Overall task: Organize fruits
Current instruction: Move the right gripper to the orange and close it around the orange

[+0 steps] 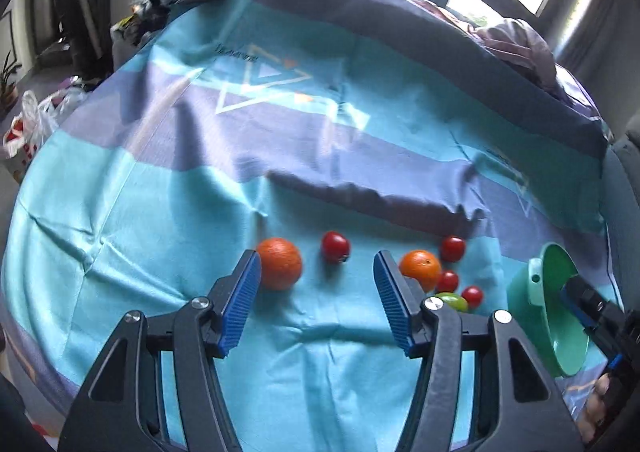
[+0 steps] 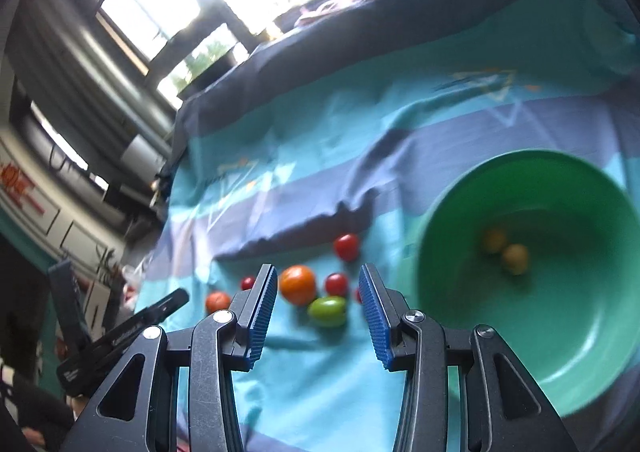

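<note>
Both sets of jaws spread wide, nothing held. Left gripper (image 1: pixel 316 284) low over the blue cloth (image 1: pixel 120 252) at lower centre of the left view; large orange (image 1: pixel 279 263) just beside the left pad, red tomato (image 1: pixel 335 247) ahead in the gap, second orange (image 1: pixel 421 268) just past the right pad. Right gripper (image 2: pixel 318 292) aimed at a green tomato (image 2: pixel 327 310) at lower centre, orange fruit (image 2: pixel 298 285) and small red one (image 2: pixel 336 284) close behind. Green bowl (image 2: pixel 460 212) at right of the right view, two yellowish fruits (image 2: pixel 505 251) inside. Likely step: pick one fruit, carry to bowl. Best to centre jaws on a single fruit, descend straight, close gently; crowded neighbours roll easily. Right view blurred, bowl fruits indistinct. In the left view, bowl seen edge-on at right margin, partly behind the other gripper; one small red fruit half hidden behind the right pad in the right view.
</note>
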`<action>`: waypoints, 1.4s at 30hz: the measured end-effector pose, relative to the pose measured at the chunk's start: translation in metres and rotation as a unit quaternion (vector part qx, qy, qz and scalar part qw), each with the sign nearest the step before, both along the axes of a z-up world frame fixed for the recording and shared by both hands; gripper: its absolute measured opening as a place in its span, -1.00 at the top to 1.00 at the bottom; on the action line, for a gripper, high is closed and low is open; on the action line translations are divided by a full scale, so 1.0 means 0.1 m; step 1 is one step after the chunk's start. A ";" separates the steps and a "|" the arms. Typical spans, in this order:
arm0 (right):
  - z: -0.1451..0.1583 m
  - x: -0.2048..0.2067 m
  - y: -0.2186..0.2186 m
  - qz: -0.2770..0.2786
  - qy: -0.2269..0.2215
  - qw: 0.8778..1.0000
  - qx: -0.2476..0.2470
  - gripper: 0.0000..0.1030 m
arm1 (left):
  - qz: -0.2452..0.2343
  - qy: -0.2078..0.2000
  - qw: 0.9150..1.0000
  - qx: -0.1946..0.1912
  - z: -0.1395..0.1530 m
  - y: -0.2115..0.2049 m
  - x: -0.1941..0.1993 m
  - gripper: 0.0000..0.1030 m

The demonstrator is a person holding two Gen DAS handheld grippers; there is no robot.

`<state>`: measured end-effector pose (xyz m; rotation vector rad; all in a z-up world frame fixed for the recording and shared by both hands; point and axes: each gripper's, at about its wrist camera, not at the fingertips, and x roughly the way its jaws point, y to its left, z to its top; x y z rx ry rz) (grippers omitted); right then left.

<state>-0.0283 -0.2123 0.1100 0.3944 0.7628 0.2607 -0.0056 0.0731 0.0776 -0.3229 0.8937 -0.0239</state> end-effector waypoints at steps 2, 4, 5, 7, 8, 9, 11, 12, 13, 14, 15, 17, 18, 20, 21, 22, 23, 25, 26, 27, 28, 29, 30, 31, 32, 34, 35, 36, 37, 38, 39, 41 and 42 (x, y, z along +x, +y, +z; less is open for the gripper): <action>-0.11 0.13 0.20 0.023 0.018 1.000 -0.008 0.14 | 0.014 0.014 1.000 -0.005 -0.09 0.11 0.05 -0.11; -0.23 0.25 0.40 0.039 0.039 0.998 -0.014 0.14 | 0.023 0.027 0.999 -0.009 -0.15 0.17 0.07 -0.11; -0.28 0.33 0.48 0.045 0.050 0.998 -0.018 0.14 | 0.027 0.031 0.999 -0.011 -0.16 0.19 0.09 -0.11; -0.38 0.46 0.65 0.048 0.070 0.996 -0.039 0.14 | 0.034 0.035 0.999 -0.008 -0.18 0.21 0.10 -0.11; -0.42 0.51 0.71 0.049 0.074 0.995 -0.049 0.14 | 0.034 0.037 0.999 -0.006 -0.19 0.20 0.11 -0.11; -0.45 0.59 0.78 0.052 0.079 0.993 -0.066 0.14 | 0.031 0.037 0.999 -0.006 -0.20 0.19 0.12 -0.11; -0.50 0.67 0.87 0.054 0.086 0.991 -0.087 0.14 | 0.025 0.038 0.999 -0.009 -0.21 0.18 0.13 -0.11; -0.53 0.72 0.91 0.053 0.089 0.990 -0.095 0.14 | 0.023 0.038 0.999 -0.009 -0.21 0.16 0.14 -0.11; -0.57 0.78 0.92 0.054 0.094 0.989 -0.105 0.14 | 0.021 0.039 0.999 -0.007 -0.22 0.15 0.14 -0.11; -0.59 0.83 0.95 0.054 0.098 0.987 -0.115 0.14 | 0.020 0.041 0.999 -0.003 -0.23 0.14 0.15 -0.12; -0.63 0.88 0.98 0.051 0.103 0.985 -0.130 0.14 | 0.018 0.042 0.999 0.001 -0.24 0.12 0.16 -0.12; -0.70 0.97 1.04 0.047 0.109 0.981 -0.155 0.14 | 0.019 0.042 0.999 0.009 -0.24 0.11 0.16 -0.12; -0.73 0.99 1.05 0.049 0.111 0.980 -0.157 0.14 | 0.021 0.041 0.999 0.013 -0.24 0.11 0.15 -0.12; -0.80 1.01 1.04 0.047 0.117 0.979 -0.162 0.14 | 0.025 0.040 0.999 0.014 -0.24 0.12 0.14 -0.13; -0.81 1.01 1.04 0.046 0.116 0.979 -0.163 0.14 | 0.026 0.040 0.999 0.012 -0.24 0.12 0.14 -0.13; -0.81 1.01 1.05 0.046 0.115 0.978 -0.165 0.14 | 0.028 0.040 0.999 0.009 -0.24 0.13 0.14 -0.13; -0.81 1.01 1.05 0.047 0.113 0.978 -0.168 0.14 | 0.028 0.040 0.999 0.007 -0.24 0.14 0.14 -0.13; -0.81 1.01 1.07 0.052 0.108 0.977 -0.176 0.14 | 0.026 0.036 0.999 0.009 -0.23 0.12 0.13 -0.14; -0.82 1.00 1.08 0.053 0.108 0.977 -0.178 0.13 | 0.024 0.035 0.999 0.011 -0.22 0.12 0.13 -0.14; -0.83 1.00 1.08 0.053 0.110 0.976 -0.177 0.12 | 0.024 0.035 0.999 0.013 -0.22 0.12 0.13 -0.14; -0.85 1.02 1.08 0.054 0.115 0.976 -0.174 0.11 | 0.025 0.035 0.999 0.015 -0.22 0.11 0.13 -0.14; -0.86 1.03 1.08 0.054 0.119 0.976 -0.173 0.11 | 0.025 0.037 0.999 0.017 -0.23 0.10 0.14 -0.14; -0.88 1.04 1.10 0.054 0.121 0.976 -0.173 0.11 | 0.026 0.038 0.999 0.019 -0.23 0.10 0.14 -0.14; -0.90 1.05 1.10 0.054 0.124 0.976 -0.173 0.11 | 0.025 0.039 0.999 0.021 -0.24 0.09 0.14 -0.14; -0.90 1.05 1.11 0.053 0.123 0.975 -0.176 0.11 | 0.022 0.039 0.999 0.023 -0.24 0.08 0.14 -0.14; -0.92 1.04 1.16 0.055 0.120 0.973 -0.191 0.10 | 0.017 0.039 0.999 0.025 -0.25 0.07 0.15 -0.14; -0.94 1.03 1.18 0.057 0.118 0.971 -0.198 0.10 | 0.016 0.039 0.999 0.024 -0.25 0.06 0.14 -0.15; -0.95 1.03 1.18 0.054 0.115 0.972 -0.199 0.09 | 0.017 0.039 0.999 0.024 -0.25 0.06 0.14 -0.15; -0.95 1.02 1.18 0.049 0.112 0.973 -0.196 0.09 | 0.018 0.038 0.999 0.024 -0.24 0.06 0.14 -0.15; -0.95 1.01 1.17 0.048 0.115 0.974 -0.190 0.09 | 0.019 0.038 0.999 0.025 -0.24 0.06 0.13 -0.15; -0.94 0.99 1.15 0.053 0.122 0.975 -0.176 0.10 | 0.019 0.038 0.999 0.025 -0.24 0.07 0.12 -0.15; -0.87 0.89 1.12 0.074 0.124 0.979 -0.141 0.10 | 0.018 0.036 0.999 0.022 -0.23 0.07 0.11 -0.15; -0.81 0.81 1.13 0.087 0.117 0.981 -0.129 0.09 | 0.018 0.036 0.999 0.020 -0.23 0.07 0.11 -0.15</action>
